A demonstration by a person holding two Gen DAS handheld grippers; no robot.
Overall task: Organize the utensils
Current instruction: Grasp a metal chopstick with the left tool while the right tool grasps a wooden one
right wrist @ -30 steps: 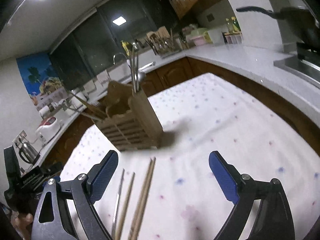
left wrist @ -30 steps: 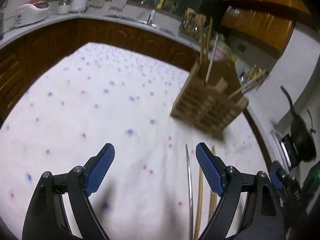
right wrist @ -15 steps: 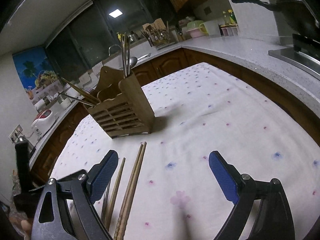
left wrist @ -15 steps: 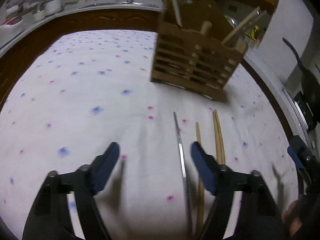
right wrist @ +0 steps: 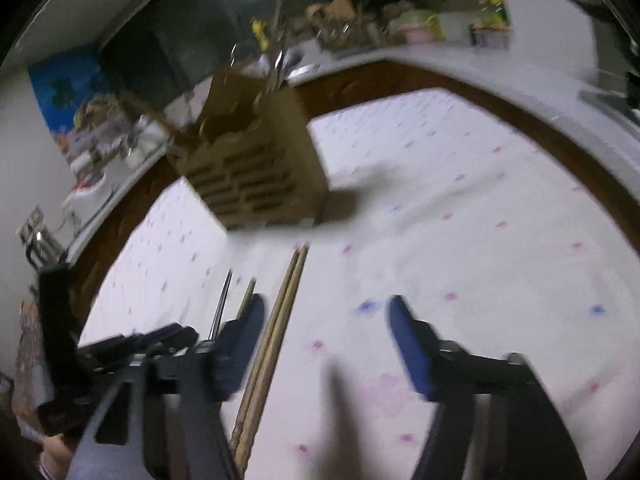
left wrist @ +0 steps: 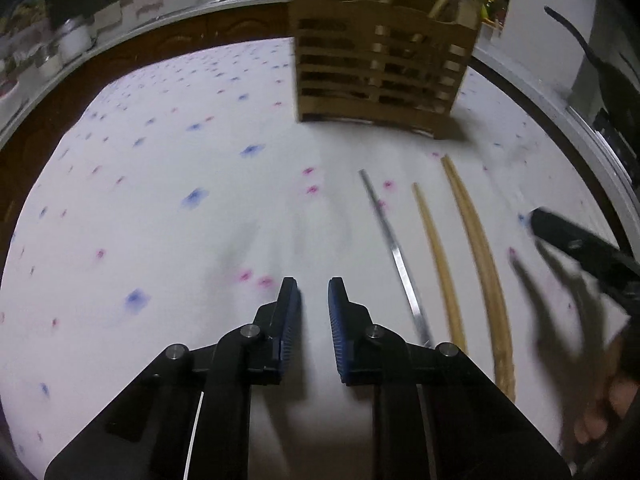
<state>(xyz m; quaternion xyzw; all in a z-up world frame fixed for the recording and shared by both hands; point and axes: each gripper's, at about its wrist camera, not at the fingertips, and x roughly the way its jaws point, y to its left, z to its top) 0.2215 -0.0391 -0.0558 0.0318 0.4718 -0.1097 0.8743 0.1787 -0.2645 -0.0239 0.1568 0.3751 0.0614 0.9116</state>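
On the white dotted cloth lie a metal chopstick (left wrist: 394,248), a single wooden chopstick (left wrist: 436,256) and a pair of wooden chopsticks (left wrist: 478,248), all pointing at the slatted wooden utensil holder (left wrist: 380,68). My left gripper (left wrist: 314,292) hovers low over bare cloth left of the metal chopstick. Its jaws are closing to a slim gap with nothing between them. My right gripper (right wrist: 327,302) is closing too, blurred by motion. The wooden pair (right wrist: 280,320) lies between its jaws, close to the left pad, and no pad presses on it. The holder (right wrist: 260,172) stands beyond.
The holder holds several upright utensils. A brown counter with kitchen clutter curves around the cloth's far edge (left wrist: 168,40). A dark pan handle (left wrist: 576,36) sits at the right. A hand (left wrist: 600,412) shows at the lower right.
Both grippers have sunk toward the cloth and come nearer the holder. The left jaws went from wide to a slim gap. The right jaws have narrowed around the wooden pair.
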